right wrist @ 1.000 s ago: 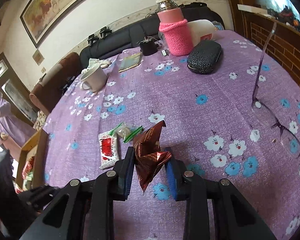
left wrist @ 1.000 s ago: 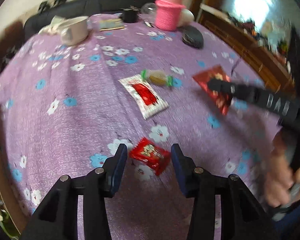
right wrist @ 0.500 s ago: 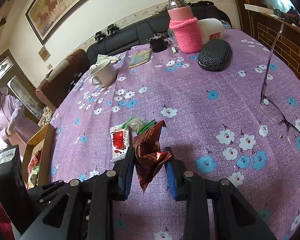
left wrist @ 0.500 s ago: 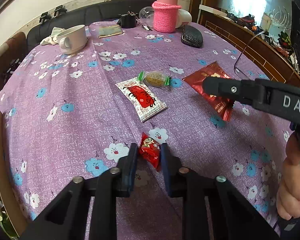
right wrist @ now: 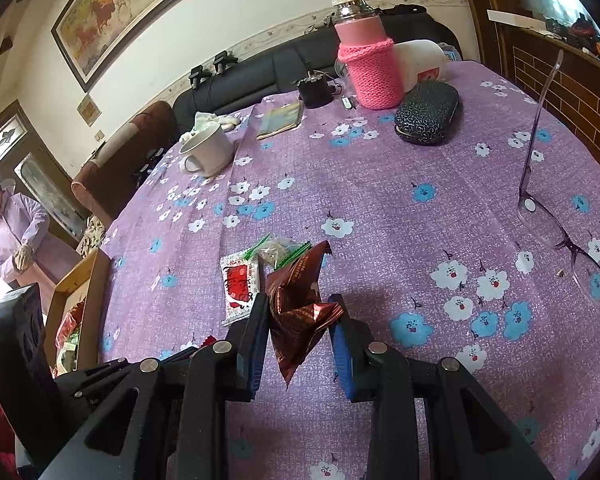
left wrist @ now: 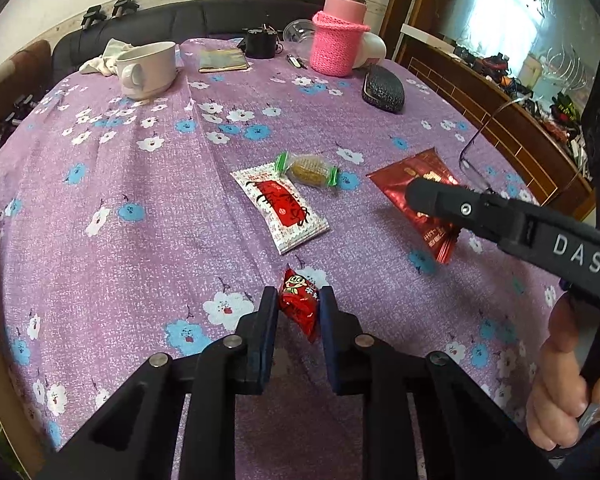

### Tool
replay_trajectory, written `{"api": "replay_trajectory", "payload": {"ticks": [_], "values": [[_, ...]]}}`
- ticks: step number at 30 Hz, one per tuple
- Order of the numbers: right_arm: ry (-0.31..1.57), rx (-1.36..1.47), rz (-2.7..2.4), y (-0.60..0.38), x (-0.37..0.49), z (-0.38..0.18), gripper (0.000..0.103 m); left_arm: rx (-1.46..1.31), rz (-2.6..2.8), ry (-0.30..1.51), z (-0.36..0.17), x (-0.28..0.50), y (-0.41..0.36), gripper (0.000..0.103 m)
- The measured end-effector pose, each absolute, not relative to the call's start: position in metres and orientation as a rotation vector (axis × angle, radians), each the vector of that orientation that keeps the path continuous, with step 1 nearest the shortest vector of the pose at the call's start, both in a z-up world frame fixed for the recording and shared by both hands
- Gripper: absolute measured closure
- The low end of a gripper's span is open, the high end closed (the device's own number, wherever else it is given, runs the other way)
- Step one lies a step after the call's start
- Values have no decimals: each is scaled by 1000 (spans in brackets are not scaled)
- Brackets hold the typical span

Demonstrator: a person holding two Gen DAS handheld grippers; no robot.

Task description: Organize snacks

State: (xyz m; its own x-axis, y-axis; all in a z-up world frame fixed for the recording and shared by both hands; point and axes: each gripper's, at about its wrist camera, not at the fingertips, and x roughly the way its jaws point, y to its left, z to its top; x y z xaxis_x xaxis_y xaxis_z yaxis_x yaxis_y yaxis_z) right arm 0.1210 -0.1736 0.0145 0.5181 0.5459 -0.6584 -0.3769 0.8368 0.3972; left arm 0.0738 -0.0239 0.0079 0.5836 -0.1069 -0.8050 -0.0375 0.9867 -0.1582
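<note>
At the far left, off the edge of the tabletop [right wrist: 380, 184], a cardboard box [right wrist: 82, 296] with wrappers inside was seen. The left gripper [left wrist: 299, 308] was clamped on a small red candy packet [left wrist: 298, 304], lifted just above the purple flowered cloth. Beyond it, a white-and-red sachet [left wrist: 284, 206] and a green-ended wrapped sweet [left wrist: 308, 168] were left lying side by side — touching or nearly so. To the right, a dark red foil packet [right wrist: 300, 312] was gripped between the fingers of the right gripper [right wrist: 300, 320] — crumpled and raised off the cloth.
</note>
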Motion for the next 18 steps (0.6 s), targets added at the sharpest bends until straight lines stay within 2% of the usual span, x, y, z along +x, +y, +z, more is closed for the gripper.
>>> {"api": "replay_trajectory", "payload": {"ticks": [18], "values": [[865,217,562,-173,120,15,72,-196,-55,928,13,72,-22,84]]}}
